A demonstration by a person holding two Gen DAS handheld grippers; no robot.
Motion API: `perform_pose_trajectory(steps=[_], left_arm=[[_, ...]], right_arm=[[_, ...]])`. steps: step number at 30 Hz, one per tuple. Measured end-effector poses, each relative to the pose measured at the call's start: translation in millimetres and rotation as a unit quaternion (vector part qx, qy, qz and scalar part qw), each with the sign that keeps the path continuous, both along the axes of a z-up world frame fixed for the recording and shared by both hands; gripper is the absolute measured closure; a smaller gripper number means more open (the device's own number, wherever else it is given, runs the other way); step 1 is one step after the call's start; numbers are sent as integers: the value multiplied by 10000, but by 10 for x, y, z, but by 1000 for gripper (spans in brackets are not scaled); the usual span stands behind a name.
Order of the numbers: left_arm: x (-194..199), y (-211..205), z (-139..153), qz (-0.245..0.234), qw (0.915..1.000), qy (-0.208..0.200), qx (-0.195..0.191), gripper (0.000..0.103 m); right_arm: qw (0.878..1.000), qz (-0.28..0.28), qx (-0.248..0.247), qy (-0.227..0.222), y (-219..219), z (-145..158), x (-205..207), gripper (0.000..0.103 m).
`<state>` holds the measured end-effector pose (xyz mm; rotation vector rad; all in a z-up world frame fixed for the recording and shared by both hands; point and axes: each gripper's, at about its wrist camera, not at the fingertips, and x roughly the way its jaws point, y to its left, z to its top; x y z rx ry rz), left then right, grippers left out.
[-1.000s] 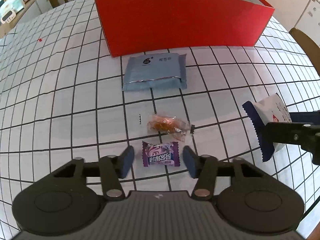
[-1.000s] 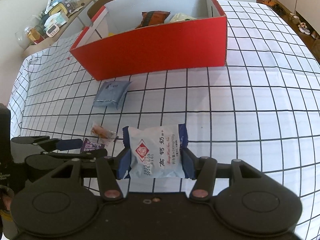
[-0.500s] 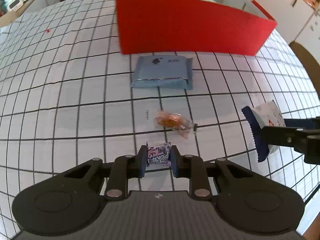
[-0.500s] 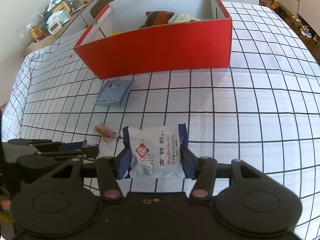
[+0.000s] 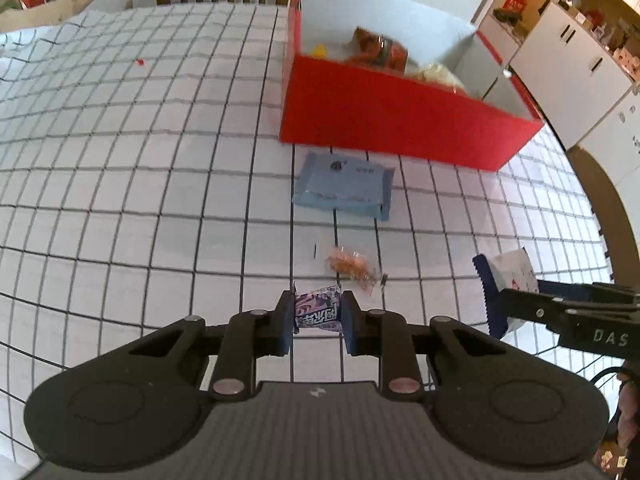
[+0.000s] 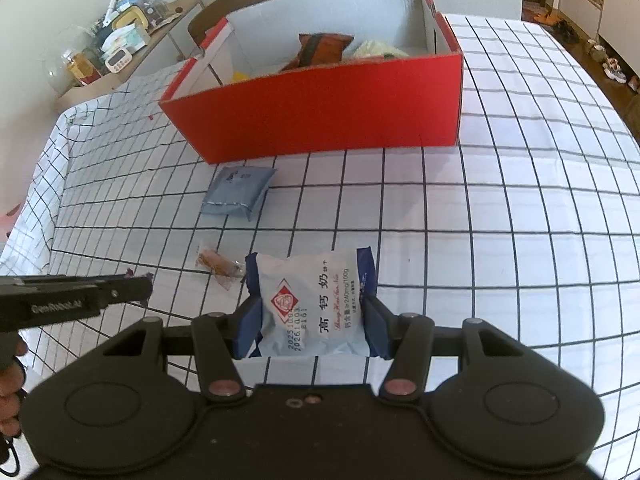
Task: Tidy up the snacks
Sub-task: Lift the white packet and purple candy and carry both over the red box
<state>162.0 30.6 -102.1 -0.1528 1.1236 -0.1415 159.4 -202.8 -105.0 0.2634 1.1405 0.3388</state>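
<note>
Left wrist view: the left gripper (image 5: 316,314) pinches a purple candy (image 5: 318,312); the right gripper (image 6: 311,316) clamps a white-and-blue packet (image 6: 316,304). Beyond lie an orange sweet (image 5: 348,264), a blue pouch (image 5: 344,186), then the red box (image 5: 400,120).

The left hand-held gripper (image 5: 316,322) has a matte black plastic body with a broad, rounded base. A shallow round disc is moulded into each side of it. The middle panel is ribbed dark grey and carries a small pale mark. Two black linkage arms run forward on each side, pinned with dull silver-pink round rivets. The fingers (image 5: 285,322) end in dark blue pads.

The right hand-held gripper (image 6: 312,328) is built the same way: black shell, round discs, pinkish rivets, blue pads. It has a small screw hole near the middle. Seen from the side, each gripper's arm bears pale lettering. A thin black cable loops at the lower left corner of the right view.
</note>
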Motion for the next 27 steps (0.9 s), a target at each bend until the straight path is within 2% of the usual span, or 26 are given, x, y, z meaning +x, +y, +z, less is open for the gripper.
perform_pose_trajectory(steps=[15, 22, 27], left_arm=[[447, -161, 788, -31, 9965, -816, 195, 79], [782, -301, 1034, -38, 9934, -1073, 412, 79], [1067, -380, 1094, -19, 9924, -1116, 524, 79]], right_arm=[[9970, 75, -90, -763, -60, 576, 411, 48], [9940, 72, -194, -1075, -81, 811, 758, 48], [9924, 28, -249, -1204, -86, 906, 1047, 48]])
